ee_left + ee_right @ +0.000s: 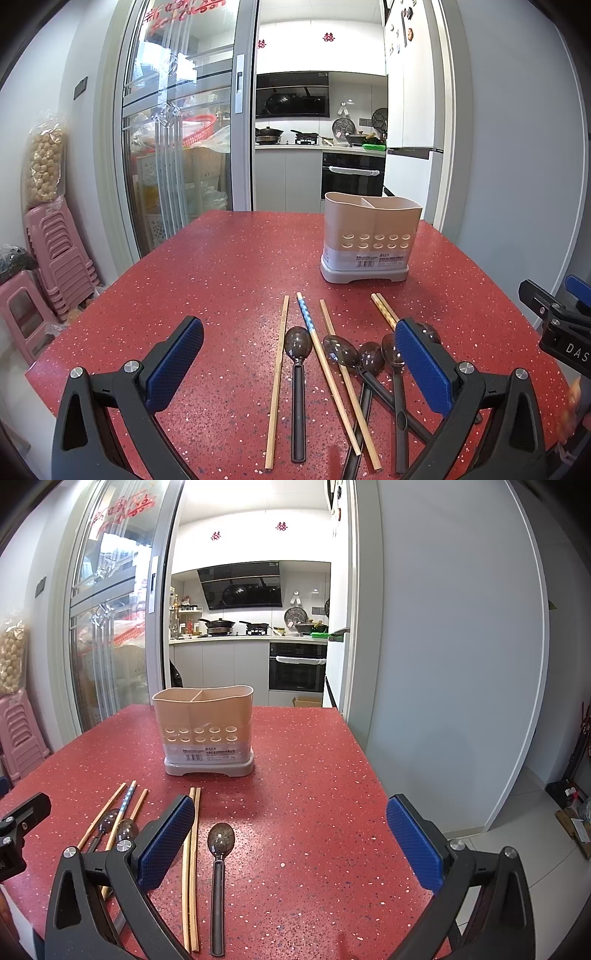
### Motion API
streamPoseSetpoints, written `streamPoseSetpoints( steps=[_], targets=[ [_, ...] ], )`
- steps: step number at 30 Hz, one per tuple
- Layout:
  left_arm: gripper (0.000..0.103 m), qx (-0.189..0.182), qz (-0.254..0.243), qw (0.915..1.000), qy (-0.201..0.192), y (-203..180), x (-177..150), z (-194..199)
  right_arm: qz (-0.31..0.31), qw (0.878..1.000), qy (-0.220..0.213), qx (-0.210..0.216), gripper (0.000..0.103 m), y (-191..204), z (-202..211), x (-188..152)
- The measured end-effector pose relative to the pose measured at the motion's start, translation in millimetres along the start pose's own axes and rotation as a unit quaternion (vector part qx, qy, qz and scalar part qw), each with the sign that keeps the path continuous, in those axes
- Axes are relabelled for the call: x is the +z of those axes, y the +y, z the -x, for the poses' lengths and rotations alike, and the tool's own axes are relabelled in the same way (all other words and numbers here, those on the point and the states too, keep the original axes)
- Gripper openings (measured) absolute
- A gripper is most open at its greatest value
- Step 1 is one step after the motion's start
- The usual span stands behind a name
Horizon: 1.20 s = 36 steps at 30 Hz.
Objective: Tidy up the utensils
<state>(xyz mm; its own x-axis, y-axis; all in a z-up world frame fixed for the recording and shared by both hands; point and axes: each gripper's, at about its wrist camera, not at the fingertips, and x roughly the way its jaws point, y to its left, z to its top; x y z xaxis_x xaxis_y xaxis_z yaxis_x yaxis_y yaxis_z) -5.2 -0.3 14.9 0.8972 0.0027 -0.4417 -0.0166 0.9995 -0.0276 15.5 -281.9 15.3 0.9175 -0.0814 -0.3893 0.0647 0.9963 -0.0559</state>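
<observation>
Smooth, light and stiff, the chopsticks [277,380] and dark plastic spoons [298,391] strewn across the lower centre below the beige holder [369,240] look slippery, best pinched mid-shaft, while the left gripper [299,363] and right gripper [291,840] both hover spread wide, empty.

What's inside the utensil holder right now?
The utensil holder shows a divider and two compartments with nothing sticking above the rim. The compartment floors are hidden by its walls, so short items can't be ruled out.
</observation>
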Motion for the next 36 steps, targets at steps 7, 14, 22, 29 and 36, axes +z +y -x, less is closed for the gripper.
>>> streamPoseSetpoints(
  steps=[7,14,22,29,36],
  targets=[
    [0.103,0.000,0.000,1.0000,0.000,0.3,-0.3,0.7,-0.001,1.000,0.002,0.000,0.103,0.3,0.4,0.4],
    [0.103,0.000,0.000,1.0000,0.000,0.7,-0.9,1.4,-0.001,1.000,0.002,0.001,0.103,0.3,0.8,0.5],
    [0.103,0.000,0.001,1.0000,0.003,2.3,-1.0,1.1,-0.001,1.000,0.002,0.001,0.103,-1.1,0.3,0.5],
    [0.103,0.000,0.001,1.0000,0.004,1.9,-0.7,1.1,-0.001,1.000,0.003,0.001,0.103,-1.2,0.3,0.6],
    [0.103,-0.001,0.000,1.0000,0.004,1.4,-0.7,0.7,-0.001,1.000,0.003,0.001,0.103,-1.0,0.4,0.6]
  ],
)
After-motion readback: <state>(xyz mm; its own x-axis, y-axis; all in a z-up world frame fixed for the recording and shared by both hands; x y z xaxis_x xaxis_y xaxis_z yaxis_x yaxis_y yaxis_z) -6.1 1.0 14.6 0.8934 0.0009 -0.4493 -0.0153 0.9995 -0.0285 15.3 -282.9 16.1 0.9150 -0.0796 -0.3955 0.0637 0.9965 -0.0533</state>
